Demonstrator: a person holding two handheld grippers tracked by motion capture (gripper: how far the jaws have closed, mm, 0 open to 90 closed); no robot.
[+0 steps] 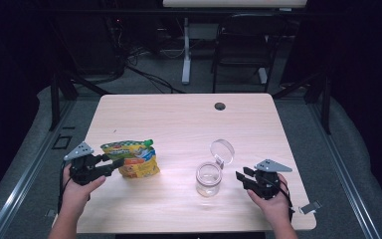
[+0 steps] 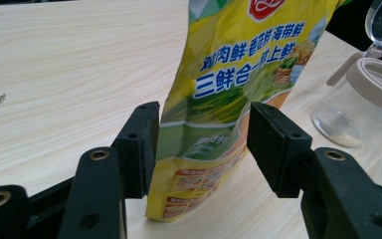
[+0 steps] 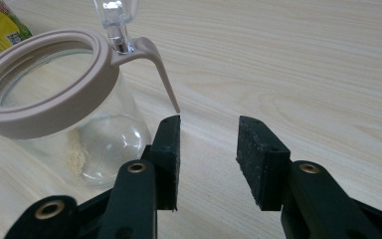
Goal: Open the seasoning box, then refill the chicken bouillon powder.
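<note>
A yellow and green seasoning pouch (image 1: 132, 158) stands upright at the table's left. My left gripper (image 1: 115, 165) is open with a jaw on either side of the pouch's lower part (image 2: 238, 59); the left jaw is close against its edge and the right jaw stands off it. A clear glass jar (image 1: 209, 178) with a beige collar (image 3: 54, 99) stands at centre right, its clear lid (image 1: 222, 149) flipped up. A little pale powder lies on the jar's bottom. My right gripper (image 1: 239, 178) is open just right of the jar, with bare table between its jaws (image 3: 209, 129).
The wooden table (image 1: 179, 119) has a cable hole (image 1: 220, 106) near its far edge. A small metal clip (image 1: 309, 208) lies at the near right corner. Behind the table stand a black chair (image 1: 243, 45) and a white desk leg (image 1: 186, 55).
</note>
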